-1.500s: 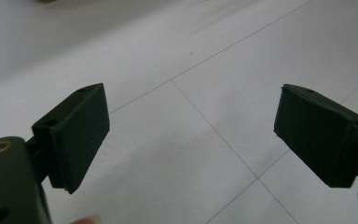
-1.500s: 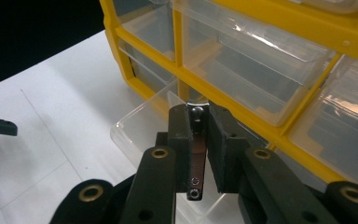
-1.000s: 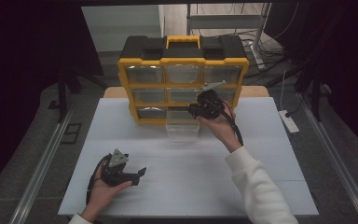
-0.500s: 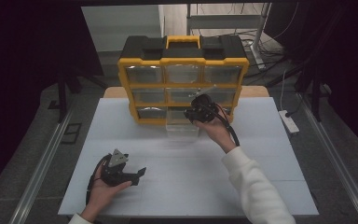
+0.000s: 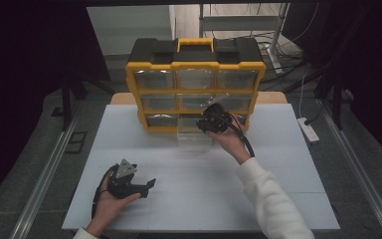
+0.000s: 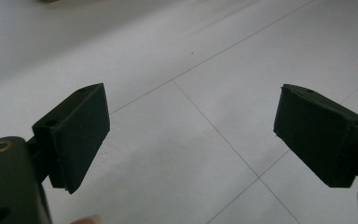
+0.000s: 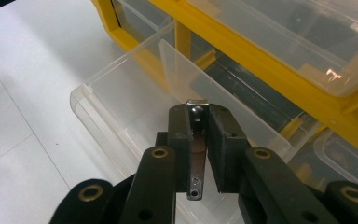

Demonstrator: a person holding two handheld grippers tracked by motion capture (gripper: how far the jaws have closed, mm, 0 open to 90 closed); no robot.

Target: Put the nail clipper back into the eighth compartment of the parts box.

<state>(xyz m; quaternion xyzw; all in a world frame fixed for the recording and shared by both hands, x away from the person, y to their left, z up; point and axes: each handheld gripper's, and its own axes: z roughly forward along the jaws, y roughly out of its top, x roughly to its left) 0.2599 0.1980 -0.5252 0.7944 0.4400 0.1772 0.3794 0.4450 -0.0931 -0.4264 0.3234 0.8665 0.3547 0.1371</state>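
Metal bracket (image 7: 196, 154) clamped in right gripper (image 7: 197, 116) fingers above clear drawer (image 7: 121, 88); left gripper (image 6: 191, 135) fingers spread; no writing legible.

The right claw (image 5: 210, 122) (clamped on a metal strip (image 7: 196, 154)) has moved left over the drawer (image 5: 194, 141).

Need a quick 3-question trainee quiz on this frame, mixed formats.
1. True or false: the left claw is open above the bare white table.
2. What does the right claw hold? A) small metal bracket B) screwdriver C) nothing
3. Fill in: the right claw hangs over the clear pulled-out ____ of the yellow organizer case.

Key: 1 true; 2 A, the small metal bracket; 3 drawer.
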